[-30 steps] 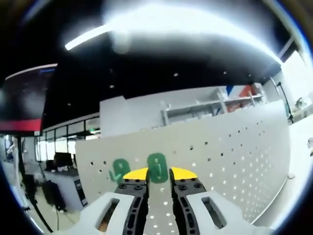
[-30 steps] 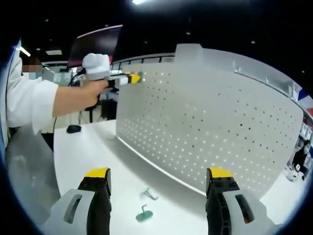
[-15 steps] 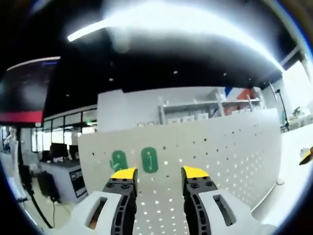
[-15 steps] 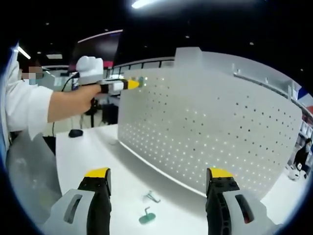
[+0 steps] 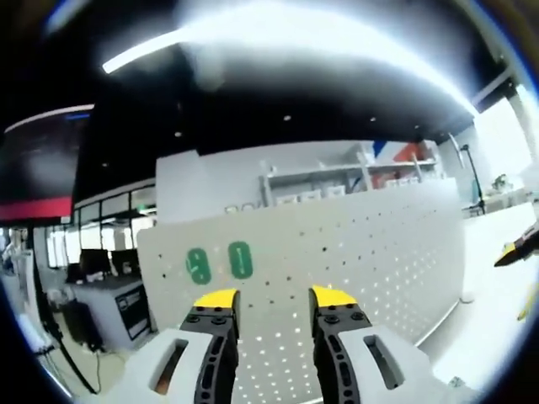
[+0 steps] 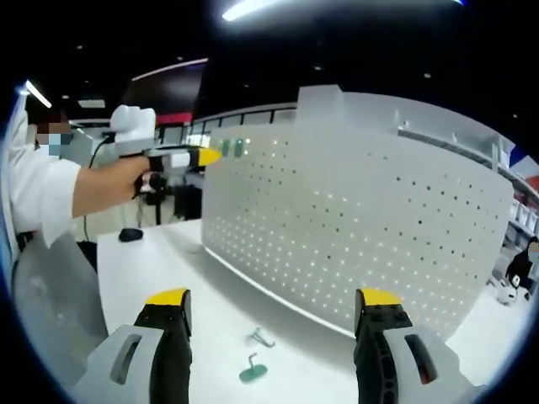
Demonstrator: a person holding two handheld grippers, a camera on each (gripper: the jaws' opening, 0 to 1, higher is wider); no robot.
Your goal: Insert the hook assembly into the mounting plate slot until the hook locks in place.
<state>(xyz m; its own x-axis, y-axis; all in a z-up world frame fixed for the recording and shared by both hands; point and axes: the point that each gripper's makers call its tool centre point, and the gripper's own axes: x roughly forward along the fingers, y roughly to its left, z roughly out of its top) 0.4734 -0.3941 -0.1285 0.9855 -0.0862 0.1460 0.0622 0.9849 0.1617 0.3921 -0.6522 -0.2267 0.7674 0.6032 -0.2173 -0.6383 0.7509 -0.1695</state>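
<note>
Two green hook assemblies hang side by side near the top left of the white perforated mounting plate. My left gripper is open and empty, drawn back a little from them. In the right gripper view the same green hooks sit on the plate, with the left gripper just to their left in a person's hand. My right gripper stands wide open above the table. A loose green hook assembly and a bare metal hook lie on the white table between its jaws.
The plate stands upright across the table. A person's sleeve and arm reach in from the left. A small dark object lies at the table's far left edge. Shelves and office desks lie behind the plate.
My left gripper opened, let go of the green hook it held against the plate, and pulled back; the hook stays hanging beside the other one. The right gripper has not moved.
</note>
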